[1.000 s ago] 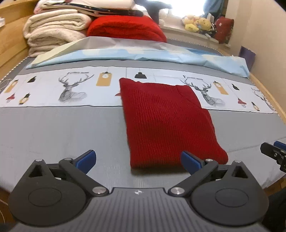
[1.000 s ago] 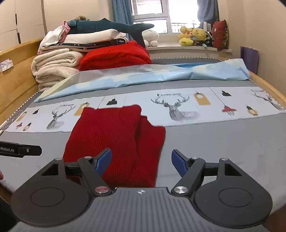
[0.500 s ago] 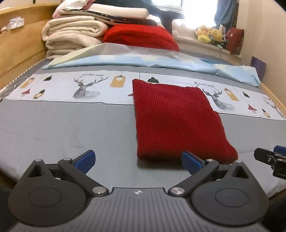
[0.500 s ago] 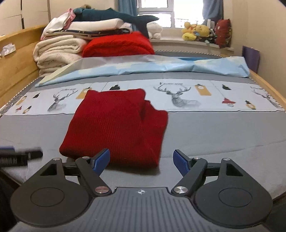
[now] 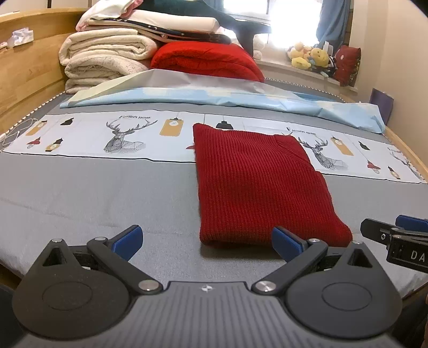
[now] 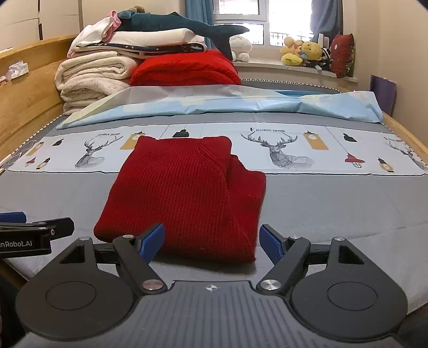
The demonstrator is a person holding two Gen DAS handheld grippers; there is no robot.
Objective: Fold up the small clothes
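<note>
A dark red knitted garment (image 5: pixel 256 182) lies folded into a long rectangle on the grey bed sheet (image 5: pixel 93 192); in the right wrist view the garment (image 6: pixel 187 192) shows an uneven right side with a fold sticking out. My left gripper (image 5: pixel 207 242) stands open just short of the garment's near edge, its right blue fingertip (image 5: pixel 285 242) by the hem. My right gripper (image 6: pixel 211 242) is open too, with the garment's near right corner lying between its blue pads, untouched. Each gripper shows at the edge of the other's view.
Stacked cream blankets (image 6: pixel 91 77), a red quilt (image 6: pixel 184 69) and a plush shark (image 6: pixel 171 22) sit at the far end. A light blue sheet (image 6: pixel 227 107) crosses the bed behind a deer-print band (image 5: pixel 125 133). Wooden bed rails (image 5: pixel 24 80) run along both sides; soft toys (image 6: pixel 302 53) line the windowsill.
Both grippers have sunk and drawn back toward the near edge of the bed, so the garment sits farther ahead. The garment itself has not moved.
</note>
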